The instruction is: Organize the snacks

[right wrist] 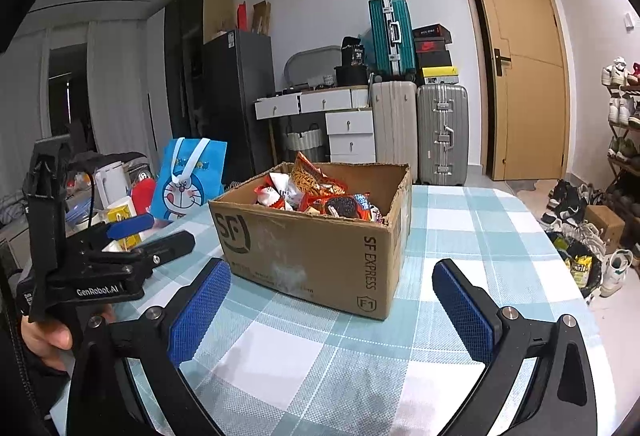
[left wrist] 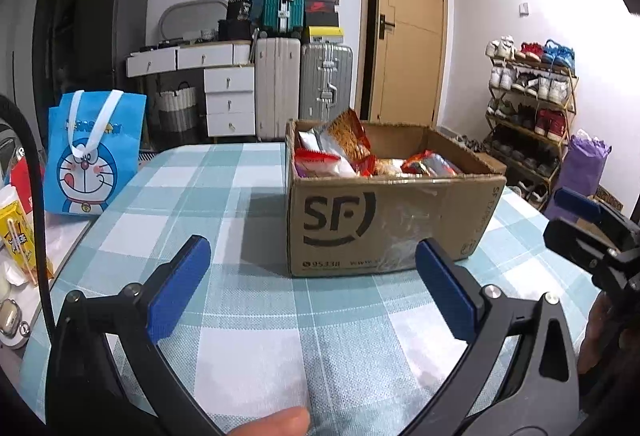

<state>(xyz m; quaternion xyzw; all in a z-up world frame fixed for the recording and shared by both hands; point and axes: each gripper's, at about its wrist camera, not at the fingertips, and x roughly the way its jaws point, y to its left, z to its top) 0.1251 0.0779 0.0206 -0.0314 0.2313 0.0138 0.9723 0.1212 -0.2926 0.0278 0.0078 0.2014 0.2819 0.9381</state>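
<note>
On the checked blue-and-white desk (left wrist: 248, 356), a brown cardboard shipping box (left wrist: 384, 224) with black courier lettering is standing open-topped, and the snacks (right wrist: 320, 196) — crinkly orange, red and silver packets, with a dark sandwich-biscuit pack among them — are sitting heaped inside it, some poking up above the rim. No packet is lying loose on the cloth around the box in either view.

Both claws are hovering low over the desk, short of the box. The left claw (left wrist: 312, 288) is standing spread wide and gripping nothing, its blue pads framing the box's near face. The right claw (right wrist: 332, 312) is likewise spread and empty, facing the box's corner from the other side.

Judging by this alone, the scene is fitting two stages equally: snacks gathered into the box as the tidying's result, or a jumbled boxful waiting to be sorted. The pictures are not settling which, so no particular move is following from them. Any reach into the box would be calling for care with the soft, slippery packets, which are overlapping one another.

A blue cartoon-cat tote bag (left wrist: 94, 156) is standing at the desk's far left edge.
</note>
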